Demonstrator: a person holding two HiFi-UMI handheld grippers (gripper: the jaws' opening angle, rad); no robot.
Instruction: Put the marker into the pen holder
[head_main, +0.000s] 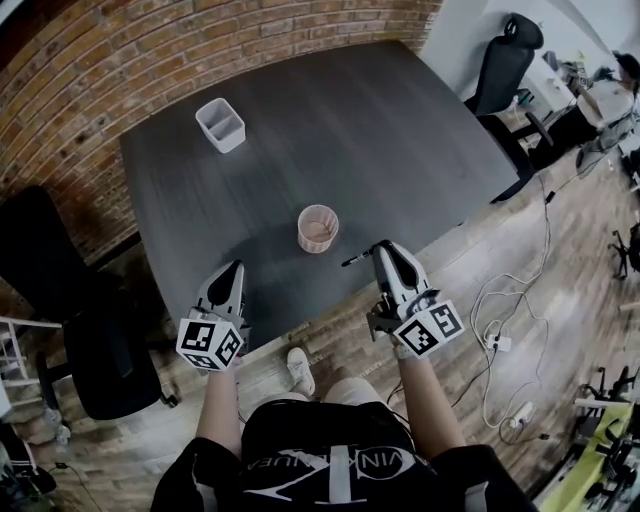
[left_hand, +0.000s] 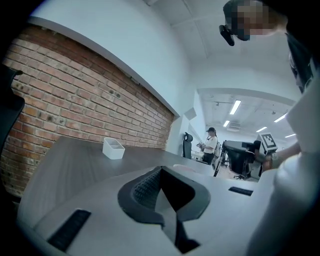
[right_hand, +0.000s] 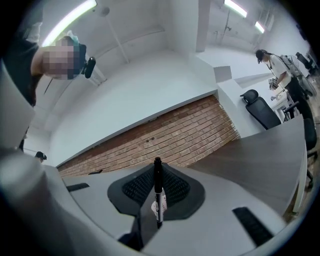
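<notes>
A pale pink mesh pen holder (head_main: 318, 228) stands upright on the dark grey table (head_main: 380, 130), near its front edge. My right gripper (head_main: 381, 247) hovers just right of the holder, shut on a black marker (head_main: 357, 259) whose end sticks out to the left, toward the cup. In the right gripper view the marker (right_hand: 158, 192) stands pinched between the ribbed pads (right_hand: 175, 186), pointing along the jaws. My left gripper (head_main: 236, 266) hangs at the table's front edge, left of the holder; in its own view the left gripper (left_hand: 161, 186) has its jaws together with nothing in them.
A white two-compartment box (head_main: 220, 124) sits at the table's far left, also in the left gripper view (left_hand: 113, 148). Black office chairs stand at the left (head_main: 80, 330) and far right (head_main: 505, 65). Cables (head_main: 500, 300) lie on the wooden floor. A brick wall (head_main: 200, 40) backs the table.
</notes>
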